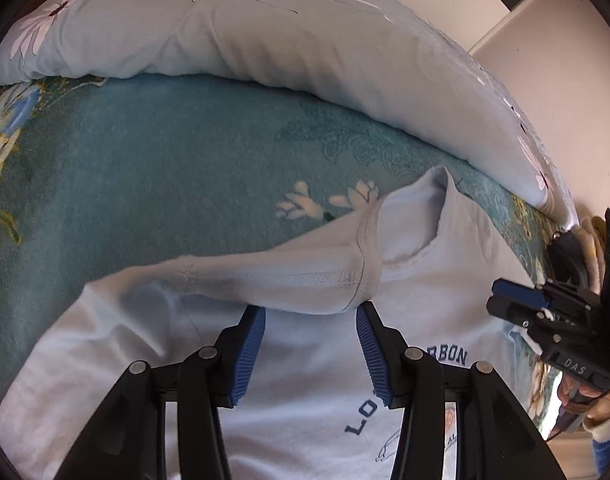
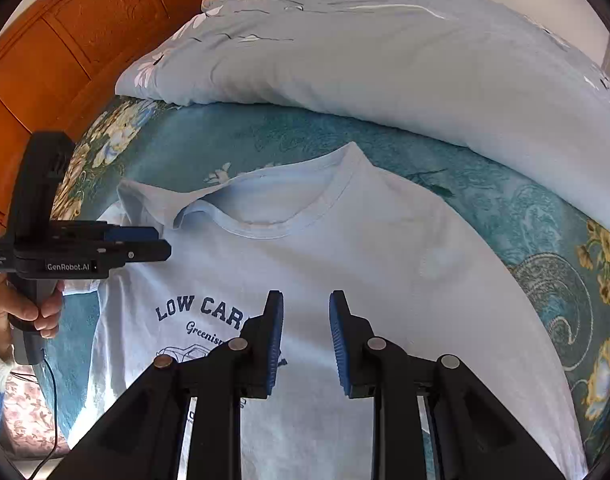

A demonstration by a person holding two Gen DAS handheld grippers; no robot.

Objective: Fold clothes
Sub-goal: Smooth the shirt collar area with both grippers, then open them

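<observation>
A pale blue T-shirt (image 2: 345, 248) with dark "LOW CARBON" print lies face up on the teal bed cover. Its left sleeve (image 1: 273, 276) is folded inward across the chest, just beyond my left gripper's tips. My left gripper (image 1: 311, 316) is open and empty, just above the shirt; it also shows in the right wrist view (image 2: 145, 242) at the shirt's left shoulder. My right gripper (image 2: 306, 316) is open and empty above the shirt's chest; it also shows in the left wrist view (image 1: 505, 296) at the shirt's right side.
A light blue floral duvet (image 2: 385, 60) is bunched along the far side of the bed. The teal flowered bed cover (image 1: 165, 168) spreads around the shirt. A wooden headboard (image 2: 65, 40) stands at the left. A wall and cabinet (image 1: 545, 60) are at the right.
</observation>
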